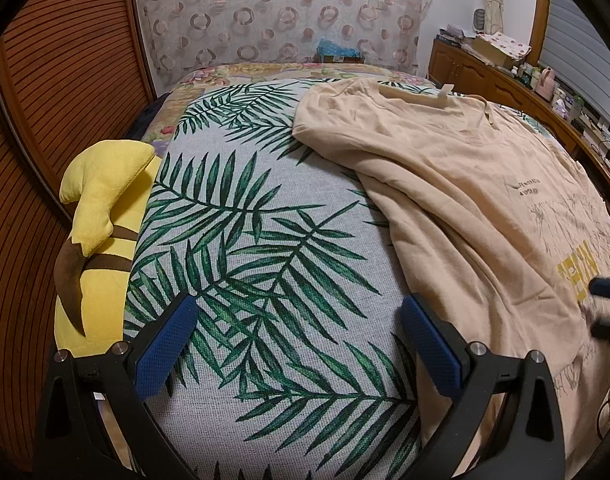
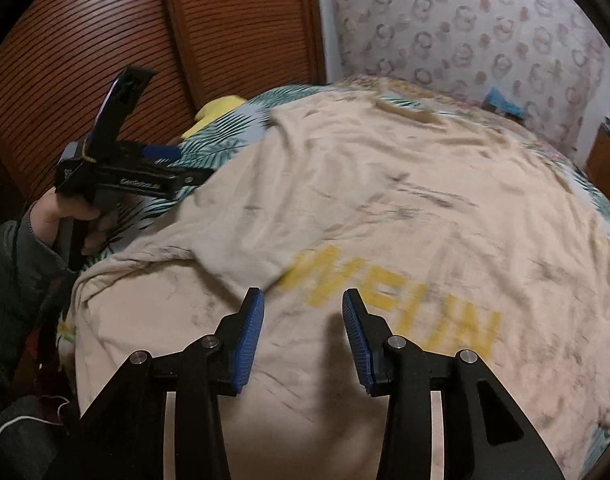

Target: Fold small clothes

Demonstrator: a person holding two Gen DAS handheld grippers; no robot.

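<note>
Beige cotton T-shirt [image 2: 385,208] lies rumpled on leaf-print bedspread [image 1: 241,216]. Left gripper [image 1: 299,344] and right gripper [image 2: 303,320] both released, empty. Risk: a pinch taking the bedspread too, skewing the fold.

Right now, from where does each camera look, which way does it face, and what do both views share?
Left wrist: sits on the left gripper, looks down across the leaf-print bed cover toward the curtain; own open jaws show.
Right wrist: sits on the right gripper, looks down at the beige T-shirt; own open jaws, the left hand and a sleeve show.
Shared: T-shirt, bed cover, yellow plush toy.
</note>
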